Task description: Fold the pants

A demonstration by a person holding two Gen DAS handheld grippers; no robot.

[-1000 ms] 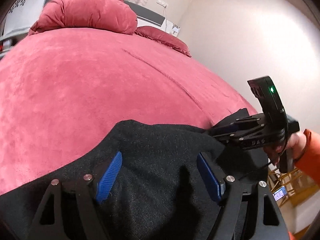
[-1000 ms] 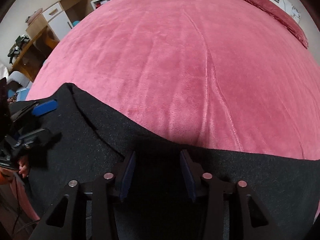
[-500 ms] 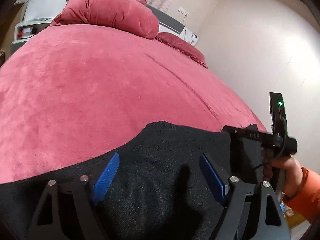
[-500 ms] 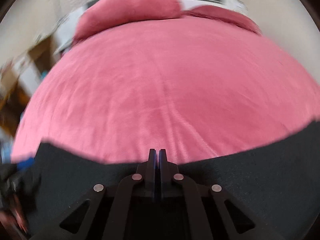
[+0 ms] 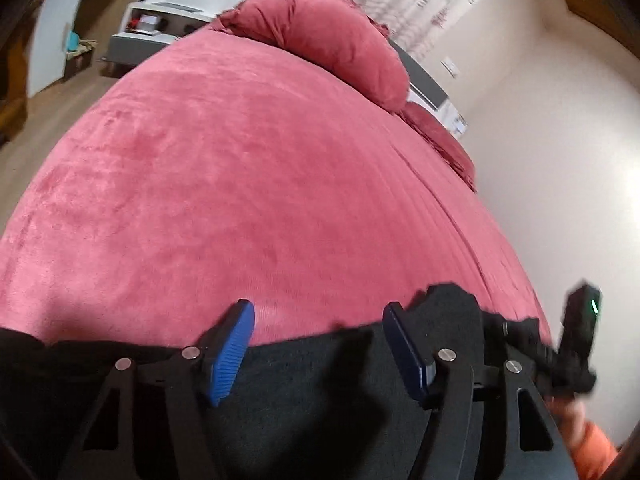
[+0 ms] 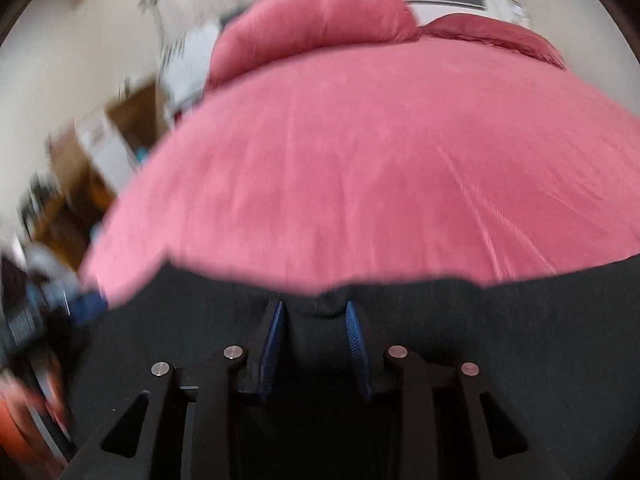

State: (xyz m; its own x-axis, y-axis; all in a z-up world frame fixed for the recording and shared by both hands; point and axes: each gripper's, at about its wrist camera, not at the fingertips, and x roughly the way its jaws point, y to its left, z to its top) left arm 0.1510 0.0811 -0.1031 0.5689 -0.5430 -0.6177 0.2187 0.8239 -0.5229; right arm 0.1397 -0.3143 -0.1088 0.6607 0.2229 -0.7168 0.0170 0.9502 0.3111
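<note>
Pants [image 6: 500,340] near edge cut off, surroundings motion-blurred

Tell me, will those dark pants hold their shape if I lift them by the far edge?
Probably not. The pants lie limp, their far edge wavy, so they should droop. The knit looks thick, likely grippy between the pads. The bedspread looks plush, so dragging may bunch them.

Red-covered bed [image 5: 240,184]; black pants [image 5: 320,400] at near edge, pillows [image 5: 328,36] far end.
</note>
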